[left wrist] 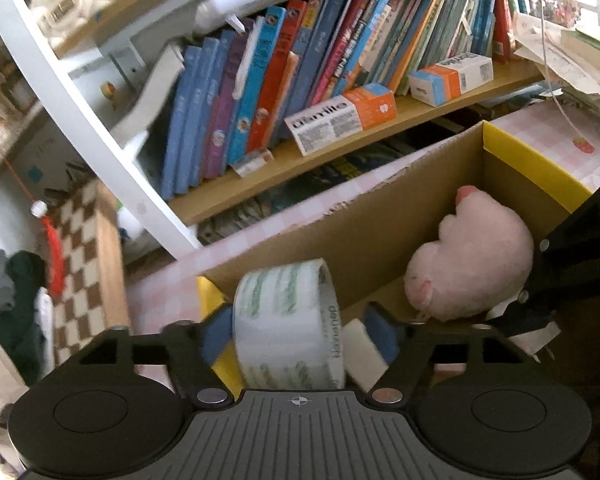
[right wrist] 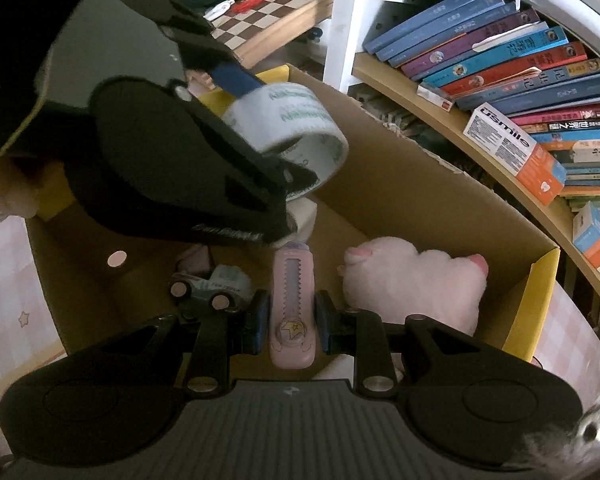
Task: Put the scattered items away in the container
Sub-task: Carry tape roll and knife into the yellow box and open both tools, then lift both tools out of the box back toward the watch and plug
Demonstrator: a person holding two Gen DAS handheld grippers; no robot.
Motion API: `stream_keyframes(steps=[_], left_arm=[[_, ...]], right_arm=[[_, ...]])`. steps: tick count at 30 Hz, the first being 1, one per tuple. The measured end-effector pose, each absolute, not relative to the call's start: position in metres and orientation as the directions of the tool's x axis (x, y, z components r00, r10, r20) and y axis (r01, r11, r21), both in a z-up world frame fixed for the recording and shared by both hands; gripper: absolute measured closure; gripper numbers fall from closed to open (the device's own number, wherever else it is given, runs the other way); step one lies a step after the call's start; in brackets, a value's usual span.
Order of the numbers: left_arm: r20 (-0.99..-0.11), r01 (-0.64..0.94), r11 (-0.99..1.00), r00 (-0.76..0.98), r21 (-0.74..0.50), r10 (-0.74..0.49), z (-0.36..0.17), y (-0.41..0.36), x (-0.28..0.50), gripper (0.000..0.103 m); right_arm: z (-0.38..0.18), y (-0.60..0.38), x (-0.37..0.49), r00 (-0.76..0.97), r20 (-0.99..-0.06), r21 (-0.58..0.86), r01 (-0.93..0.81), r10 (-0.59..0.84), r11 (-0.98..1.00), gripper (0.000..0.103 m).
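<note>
Left gripper (left wrist: 298, 336) fingers wide, tape roll (left wrist: 288, 320) loose between; right gripper (right wrist: 292, 316) fingers clamp pink cutter (right wrist: 294, 312).

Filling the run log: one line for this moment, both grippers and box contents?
left gripper: open, tape roll between pads over box | right gripper: shut on pink utility knife | in box: plush toy, toy car

A white-framed bookshelf (left wrist: 112, 132) with wooden boards, packed with leaning books (left wrist: 284, 76), stands at the far side; a checkered board (left wrist: 76, 248) lies at left.
</note>
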State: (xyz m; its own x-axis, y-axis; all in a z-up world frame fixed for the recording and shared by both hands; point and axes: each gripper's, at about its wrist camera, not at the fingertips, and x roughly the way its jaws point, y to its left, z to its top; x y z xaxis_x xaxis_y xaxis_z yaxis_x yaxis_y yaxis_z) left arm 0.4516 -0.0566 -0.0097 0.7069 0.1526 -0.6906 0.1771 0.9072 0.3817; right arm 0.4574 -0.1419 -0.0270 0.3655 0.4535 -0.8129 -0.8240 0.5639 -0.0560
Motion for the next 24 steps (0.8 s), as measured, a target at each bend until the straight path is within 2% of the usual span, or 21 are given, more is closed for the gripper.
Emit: stream_keyframes(steps=[2,3,4,5,8,15,21,24], left_arm=[[-0.681,0.180,0.903,0.716,0.390,0.152,-0.007,-0.057,0.447,0.022],[-0.677,0.181,0.902,0.721,0.391,0.149,-0.004,-0.058,0.444,0.022],[-0.672,0.183,0.901,0.726,0.392,0.146,-0.002,-0.059,0.441,0.022],[-0.664,0.184,0.900,0.734,0.395,0.141,0.002,-0.060,0.438,0.022],[-0.639,0.185,0.898,0.759,0.399,0.127,0.013,-0.063,0.427,0.022],[-0.542,0.169,0.904,0.837,0.392,0.078,0.054,-0.069,0.392,0.022],[-0.458,0.145,0.920,0.888,0.365,0.042,0.082,-0.067,0.356,0.017],[-0.430,0.140,0.927,0.902,0.348,0.025,0.089,-0.064,0.336,0.017]], right_arm=[[-0.026,-0.142,0.458,0.375,-0.808,-0.058,-0.818,0.454,0.572,0.078],[-0.026,-0.143,0.458,0.381,-0.804,-0.056,-0.814,0.457,0.579,0.075],[-0.025,-0.143,0.459,0.387,-0.799,-0.055,-0.809,0.460,0.585,0.064],[-0.024,-0.145,0.459,0.393,-0.793,-0.051,-0.805,0.466,0.591,0.058],[-0.020,-0.149,0.459,0.413,-0.771,-0.041,-0.792,0.485,0.609,0.053],[0.002,-0.166,0.445,0.514,-0.675,-0.034,-0.739,0.530,0.673,0.050],[0.035,-0.177,0.418,0.576,-0.595,-0.050,-0.723,0.561,0.689,0.049],[0.049,-0.182,0.402,0.602,-0.561,-0.060,-0.715,0.569,0.697,0.045]])
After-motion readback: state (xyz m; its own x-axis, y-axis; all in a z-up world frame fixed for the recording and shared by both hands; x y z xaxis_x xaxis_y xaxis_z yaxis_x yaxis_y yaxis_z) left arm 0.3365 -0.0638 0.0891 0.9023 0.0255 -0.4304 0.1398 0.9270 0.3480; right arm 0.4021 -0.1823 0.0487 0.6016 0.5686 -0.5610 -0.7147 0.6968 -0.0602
